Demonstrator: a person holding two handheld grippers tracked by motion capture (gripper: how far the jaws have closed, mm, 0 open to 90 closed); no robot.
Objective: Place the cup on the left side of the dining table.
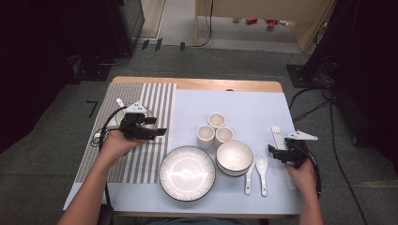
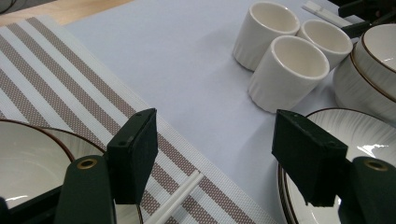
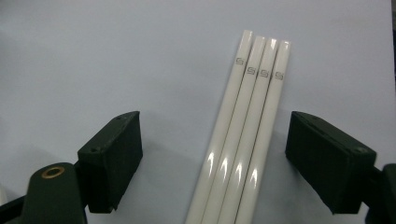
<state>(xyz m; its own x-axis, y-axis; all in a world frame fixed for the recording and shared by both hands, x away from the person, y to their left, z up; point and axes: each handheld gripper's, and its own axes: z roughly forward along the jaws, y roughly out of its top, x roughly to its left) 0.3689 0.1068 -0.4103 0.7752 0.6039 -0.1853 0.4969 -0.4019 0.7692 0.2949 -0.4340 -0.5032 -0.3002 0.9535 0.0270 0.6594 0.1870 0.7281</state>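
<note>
My left gripper hovers open over the striped placemat, beside a small white bowl. In the left gripper view its jaws stand wide apart with nothing between the pads. Under them lies the placemat with a thin white stick, and the small bowl is at the left. My right gripper is open at the table's right. Several white chopsticks lie side by side between its jaws, and the pads do not touch them.
Three white cups stand mid-table, close together. A larger bowl and a ribbed plate sit in front of them, with two white spoons to the right. A pale blue mat covers the table's right part.
</note>
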